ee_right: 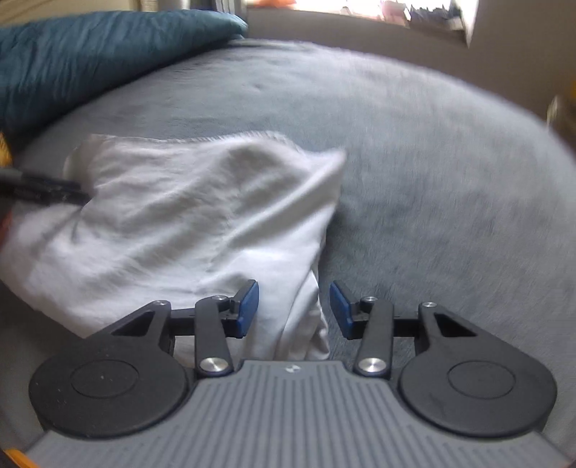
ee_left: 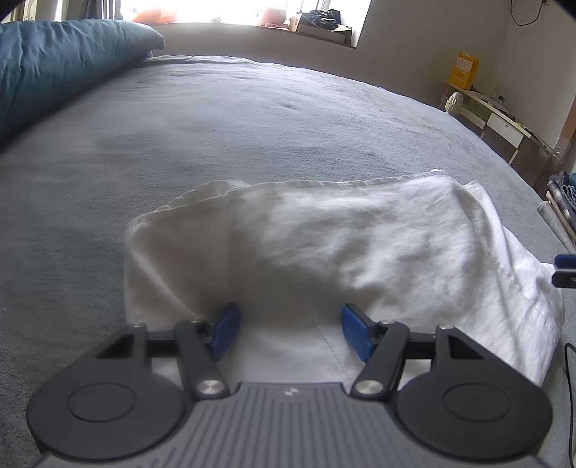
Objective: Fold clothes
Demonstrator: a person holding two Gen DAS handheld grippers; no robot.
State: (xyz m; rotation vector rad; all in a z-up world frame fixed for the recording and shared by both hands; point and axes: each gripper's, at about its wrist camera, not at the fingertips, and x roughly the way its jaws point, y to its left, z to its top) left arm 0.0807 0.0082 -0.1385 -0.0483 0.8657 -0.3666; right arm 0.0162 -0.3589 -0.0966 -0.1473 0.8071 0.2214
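White garment [ee_left: 324, 244] lying bunched on the grey bed [ee_left: 252, 118], filling the lower middle and right of the left wrist view, hemmed edge running across the centre of the frame, a stitched seam dropping toward the bottom. Left claw [ee_left: 291, 331] low in the frame, blue pads well apart, cloth spread flat between them; neither pad visibly pressing the fabric, so nothing clamped. Teal pillow [ee_left: 64, 61] at upper left, resting on the bed's far end. Bright window [ee_left: 252, 10] along the top edge, clutter on its sill. Low shelf [ee_left: 504, 118] at the right edge with a yellow box [ee_left: 467, 70] standing on it. Tip of the other claw just poking in at the far right edge, beside the garment's corner.

In the right wrist view, heavily blurred: same garment [ee_right: 180, 223] in the left and centre, one fold hanging down into the gap of the right claw [ee_right: 293, 309]. Pads apart, the left one touching or very near the cloth, the right one clear of it; no grip. Dark arm of the left claw entering at the left edge, against the garment's upper corner. Teal pillow [ee_right: 100, 54] again at upper left, bare grey bed [ee_right: 450, 198] across the right half.
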